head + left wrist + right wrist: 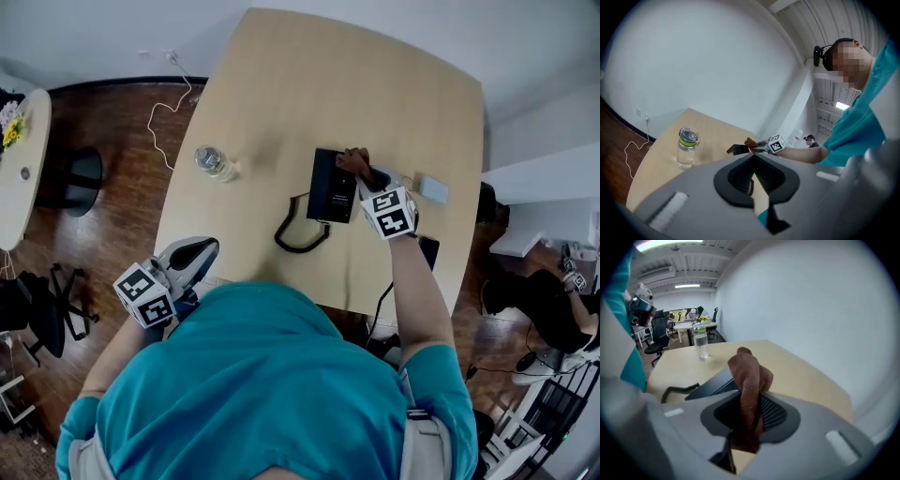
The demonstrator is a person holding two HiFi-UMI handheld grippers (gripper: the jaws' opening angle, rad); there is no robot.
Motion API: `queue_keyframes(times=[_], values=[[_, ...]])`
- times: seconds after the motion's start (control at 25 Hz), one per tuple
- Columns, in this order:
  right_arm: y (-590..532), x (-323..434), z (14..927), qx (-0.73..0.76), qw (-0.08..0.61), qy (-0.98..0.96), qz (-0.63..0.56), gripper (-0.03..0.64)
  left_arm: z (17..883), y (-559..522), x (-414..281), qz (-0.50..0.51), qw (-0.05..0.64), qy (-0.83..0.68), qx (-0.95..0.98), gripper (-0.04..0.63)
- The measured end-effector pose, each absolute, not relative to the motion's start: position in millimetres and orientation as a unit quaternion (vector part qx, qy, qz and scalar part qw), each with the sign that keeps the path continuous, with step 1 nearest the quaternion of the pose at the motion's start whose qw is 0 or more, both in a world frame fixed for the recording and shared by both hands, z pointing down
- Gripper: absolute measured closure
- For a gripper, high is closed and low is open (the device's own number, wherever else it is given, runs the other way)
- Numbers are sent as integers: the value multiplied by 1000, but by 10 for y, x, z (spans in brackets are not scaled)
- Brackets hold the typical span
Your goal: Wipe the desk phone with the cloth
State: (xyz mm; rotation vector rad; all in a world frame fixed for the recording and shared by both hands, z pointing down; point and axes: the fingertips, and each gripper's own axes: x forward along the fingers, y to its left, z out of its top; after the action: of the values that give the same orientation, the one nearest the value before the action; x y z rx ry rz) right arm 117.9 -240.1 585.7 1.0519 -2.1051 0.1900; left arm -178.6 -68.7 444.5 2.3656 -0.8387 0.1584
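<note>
A black desk phone (332, 185) lies mid-table with its coiled cord (298, 234) looping toward the near edge. My right gripper (361, 170) is shut on a brown cloth (352, 160), which rests against the phone's far right corner. In the right gripper view the cloth (748, 394) hangs pinched between the jaws, above the phone (715, 384). My left gripper (192, 253) hovers off the table's near left corner, shut with nothing in it. In the left gripper view its jaws meet (753, 180), and the phone (738, 149) shows far ahead.
A clear water bottle with a green band (214, 162) stands left of the phone on the wooden table (281, 84). A small pale box (433, 189) lies near the right edge. White cable (164, 112) trails over the floor at left; office chairs (56, 309) stand around.
</note>
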Motion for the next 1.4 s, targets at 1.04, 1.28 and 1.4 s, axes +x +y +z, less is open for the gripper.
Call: queue_keyframes(times=[1.04, 1.28, 1.4], values=[[-1602, 1373, 6434, 421, 263, -838, 229, 511, 4471, -767, -1653, 80, 305, -300, 900, 591], [-2590, 1465, 6013, 397, 102, -839, 358, 511, 4439, -708, -1700, 85, 300, -314, 897, 591], [-2643, 1346, 6094, 368, 70, -830, 412, 509, 4433, -675, -1746, 84, 300, -322, 894, 591]])
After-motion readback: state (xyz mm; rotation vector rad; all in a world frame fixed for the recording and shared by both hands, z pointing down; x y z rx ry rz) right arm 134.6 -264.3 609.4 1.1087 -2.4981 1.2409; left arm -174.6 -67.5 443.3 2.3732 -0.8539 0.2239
